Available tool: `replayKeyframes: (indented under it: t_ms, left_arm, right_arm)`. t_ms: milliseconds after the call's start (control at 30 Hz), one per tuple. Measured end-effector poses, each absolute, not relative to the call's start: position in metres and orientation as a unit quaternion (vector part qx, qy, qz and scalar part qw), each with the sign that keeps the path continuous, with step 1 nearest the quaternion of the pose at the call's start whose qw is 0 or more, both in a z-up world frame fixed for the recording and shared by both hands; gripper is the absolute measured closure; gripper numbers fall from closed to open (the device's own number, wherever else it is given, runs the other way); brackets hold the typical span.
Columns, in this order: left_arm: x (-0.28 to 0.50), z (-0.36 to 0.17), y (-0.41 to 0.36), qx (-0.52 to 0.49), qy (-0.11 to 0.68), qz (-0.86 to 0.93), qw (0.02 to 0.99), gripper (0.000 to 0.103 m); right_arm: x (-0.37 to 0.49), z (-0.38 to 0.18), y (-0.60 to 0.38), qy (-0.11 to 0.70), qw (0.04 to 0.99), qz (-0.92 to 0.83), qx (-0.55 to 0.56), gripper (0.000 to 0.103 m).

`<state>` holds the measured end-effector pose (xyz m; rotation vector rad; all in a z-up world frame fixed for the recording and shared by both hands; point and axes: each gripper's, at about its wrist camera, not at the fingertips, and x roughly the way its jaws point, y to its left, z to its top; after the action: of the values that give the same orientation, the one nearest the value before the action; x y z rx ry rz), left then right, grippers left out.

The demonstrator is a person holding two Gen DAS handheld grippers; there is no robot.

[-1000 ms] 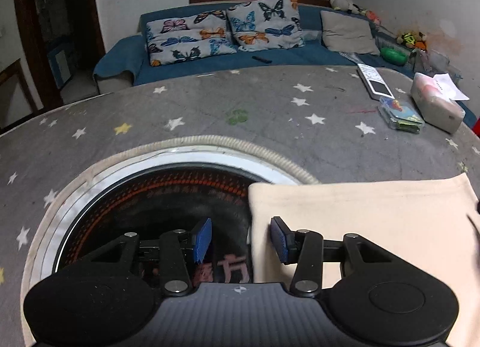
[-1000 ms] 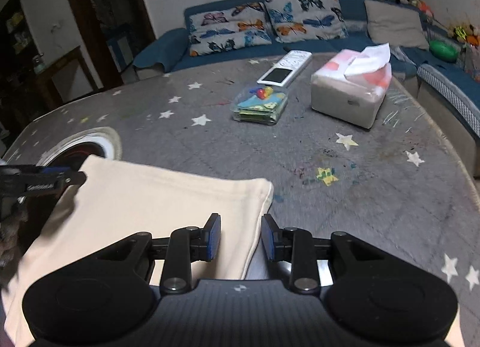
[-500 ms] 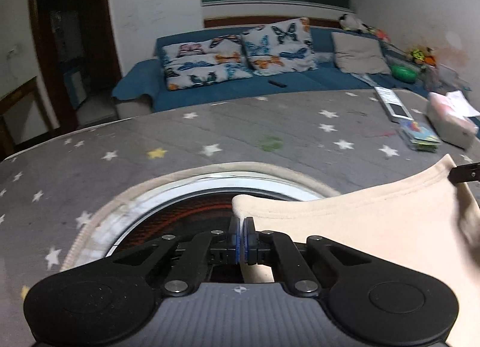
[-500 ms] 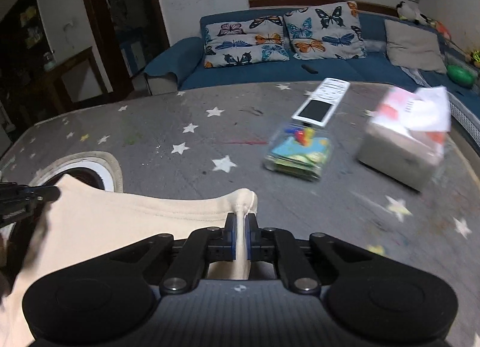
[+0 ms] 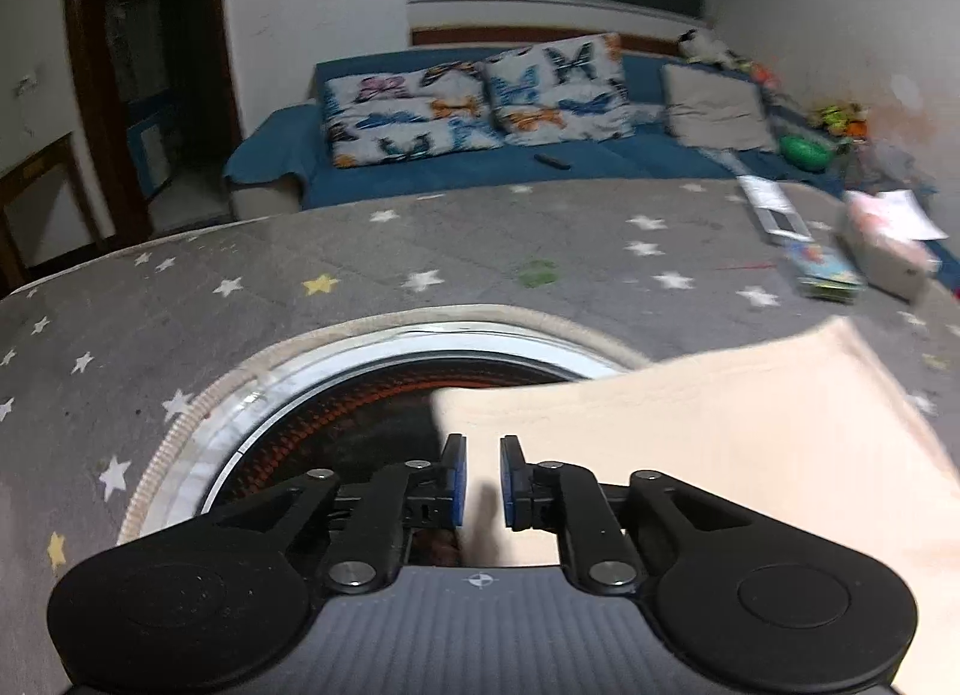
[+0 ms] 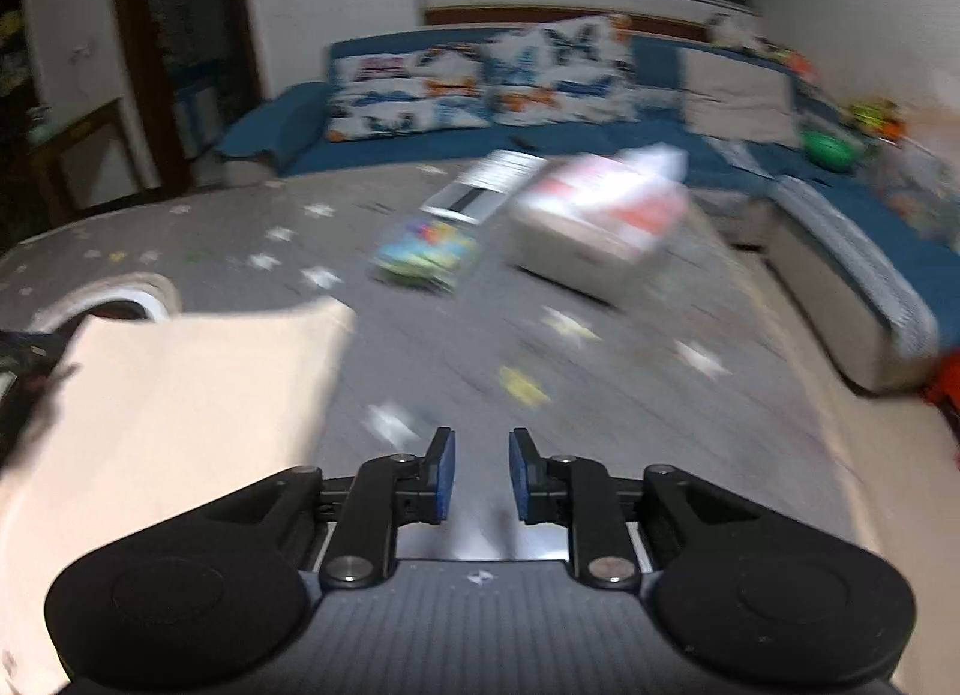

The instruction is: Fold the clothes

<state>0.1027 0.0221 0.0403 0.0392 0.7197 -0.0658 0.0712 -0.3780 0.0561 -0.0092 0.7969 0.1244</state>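
Starry grey table [image 5: 480, 251], tissue box [image 6: 594, 227] beyond cream cloth [image 5: 690, 431]; both claws spread, empty

Quick headcount from where I'm standing: one cream garment [image 5: 708, 443] on the star-print table cover [image 5: 420, 251], one round opening [image 5: 384, 395] in the table, two grippers [image 5: 478, 482] [image 6: 479, 476]. Further back there's one tissue box [image 6: 591, 239], one clear box of colourful bits [image 6: 426, 257] and one white remote [image 6: 486, 185]. On the blue sofa [image 5: 600, 161] I count two butterfly pillows [image 5: 408, 116] [image 5: 558, 89], one plain beige cushion [image 5: 717, 110], one green ball [image 5: 804, 150].
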Motion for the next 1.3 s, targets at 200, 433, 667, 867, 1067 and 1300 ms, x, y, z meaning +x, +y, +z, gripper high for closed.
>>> replayKeyframes:
  t_ms: [200, 433, 667, 867, 1067, 1300]
  left_arm:
    - [0.044, 0.052, -0.015, 0.031, 0.346, -0.111, 0.931, 0.073]
    - [-0.013, 0.044, -0.063, 0.027, 0.361, -0.193, 0.912, 0.07]
    - [-0.046, 0.036, -0.087, 0.041, 0.357, -0.211, 0.909, 0.066]
    - [-0.056, 0.025, -0.087, 0.045, 0.364, -0.207, 0.907, 0.066]
    - [-0.063, 0.03, -0.065, 0.019, 0.355, -0.182, 0.917, 0.063]
    - [-0.062, 0.034, -0.013, -0.02, 0.352, -0.11, 0.929, 0.062]
  right_arm:
    - [0.019, 0.038, -0.429, 0.39, 0.92, -0.018, 0.025, 0.072]
    - [-0.02, 0.019, -0.469, 0.381, 0.919, -0.078, 0.061, 0.069]
    - [-0.032, 0.016, -0.47, 0.369, 0.924, -0.079, 0.065, 0.092]
    - [-0.033, 0.015, -0.466, 0.363, 0.925, -0.104, 0.033, 0.095]
    - [-0.034, 0.026, -0.456, 0.354, 0.93, -0.095, 0.021, 0.085]
    - [-0.035, 0.045, -0.403, 0.344, 0.939, 0.014, 0.01, 0.079]
